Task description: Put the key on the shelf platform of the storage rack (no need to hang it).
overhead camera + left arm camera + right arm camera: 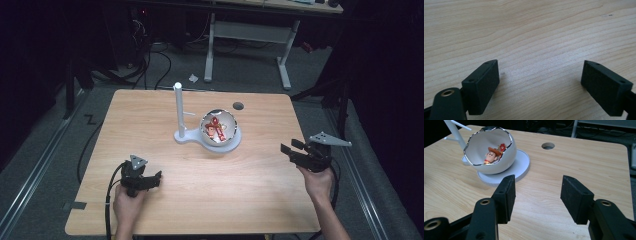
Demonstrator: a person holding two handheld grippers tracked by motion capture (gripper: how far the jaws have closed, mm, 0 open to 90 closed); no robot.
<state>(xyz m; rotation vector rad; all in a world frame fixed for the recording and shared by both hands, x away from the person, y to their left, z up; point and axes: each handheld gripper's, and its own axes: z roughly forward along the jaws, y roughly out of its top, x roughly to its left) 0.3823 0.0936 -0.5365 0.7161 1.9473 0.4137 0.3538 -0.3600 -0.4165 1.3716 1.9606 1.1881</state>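
A white eggshell-shaped bowl (pixel 219 128) with a jagged silver rim sits on a round white base (pixel 235 141) near the table's middle. Inside it lies a small cowboy figure (pixel 216 129) in red and brown. From the right gripper view the bowl (pixel 496 157) is ahead and to the left, with the figure (pixel 492 155) facing out. A white post (pixel 178 107) rises from the base's left end. My left gripper (pixel 159 175) rests low at the table's front left, open, nothing between its jaws. My right gripper (pixel 286 148) hovers at the right edge, open and empty, pointing toward the bowl.
A round cable hole (pixel 238 106) lies in the wooden table (pixel 260 190) behind the bowl. A thin white peg (pixel 461 125) juts from the post. A white-legged desk (pixel 248 32) and cables stand on the floor beyond the table.
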